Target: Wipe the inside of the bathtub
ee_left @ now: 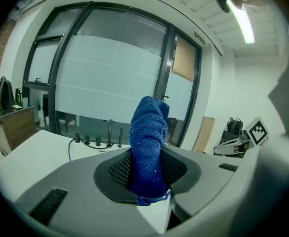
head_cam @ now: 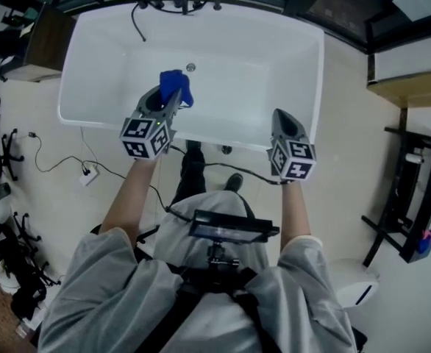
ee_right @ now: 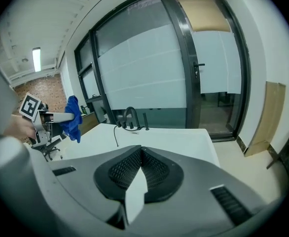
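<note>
White rectangular freestanding bathtub (head_cam: 274, 57) fills the 12 o'clock half of the head view, long side across, interior bare and glossy. Small round metal drain (head_cam: 190, 68) sits in the floor of the tub toward its far wall. Black faucet fittings (head_cam: 190, 2) stand in a row on the far rim at 12 o'clock, and a thin black hose (head_cam: 136, 24) trails from them down into the tub. Deep blue terry cloth (ee_left: 148, 137): nubby pile, bunched into a thick upright roll, top folded over, a ragged edge poking out below the pads. Left gripper (head_cam: 170, 103) is clenched on its lower part, the textured dark pads pressed into both sides. From the head view the cloth is over the tub interior, at about 7 o'clock of the drain. The right gripper view shows it at 9 o'clock, drooping off the left gripper's tip, in the air above the tub. Right gripper (ee_right: 139, 167) has its jaws pressed together, nothing between them. It is over the tub's near rim toward the right end, well apart from the cloth. Dark-framed frosted glass window (ee_left: 110, 68) is behind the tub. Thin black cable (head_cam: 61, 160) lies on the pale floor at 9 o'clock.
</note>
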Motion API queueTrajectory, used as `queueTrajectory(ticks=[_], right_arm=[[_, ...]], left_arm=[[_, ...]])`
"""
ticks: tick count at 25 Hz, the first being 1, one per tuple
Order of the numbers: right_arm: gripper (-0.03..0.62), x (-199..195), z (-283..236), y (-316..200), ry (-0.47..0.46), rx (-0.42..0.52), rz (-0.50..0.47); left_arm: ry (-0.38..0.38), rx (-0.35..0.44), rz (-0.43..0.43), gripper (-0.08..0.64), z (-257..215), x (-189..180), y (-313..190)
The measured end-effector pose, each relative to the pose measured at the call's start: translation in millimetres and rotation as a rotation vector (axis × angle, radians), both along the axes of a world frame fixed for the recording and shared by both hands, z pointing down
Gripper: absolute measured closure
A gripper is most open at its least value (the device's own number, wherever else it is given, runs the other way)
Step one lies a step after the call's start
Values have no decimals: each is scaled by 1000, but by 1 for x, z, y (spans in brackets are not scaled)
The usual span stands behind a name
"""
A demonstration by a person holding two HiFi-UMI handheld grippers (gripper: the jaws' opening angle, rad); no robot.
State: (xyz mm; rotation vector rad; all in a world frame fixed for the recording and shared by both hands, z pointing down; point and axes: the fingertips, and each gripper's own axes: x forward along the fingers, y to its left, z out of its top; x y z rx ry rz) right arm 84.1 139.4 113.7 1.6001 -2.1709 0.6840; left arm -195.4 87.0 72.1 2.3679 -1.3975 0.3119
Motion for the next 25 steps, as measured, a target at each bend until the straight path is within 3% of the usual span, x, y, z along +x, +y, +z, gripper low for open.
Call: queueTrajectory(ticks=[11,16,25], right_arm=[[583,39,-35,98,-49,76,-45],[583,36,-47,123,-63,85,-33],[583,16,-70,150,-40,107,16]], left_arm=[[-56,73,-45,439,-50,25,129],[-66,67,-70,437,-61,5,172],[-67,32,-42,437,-50,-49,204]])
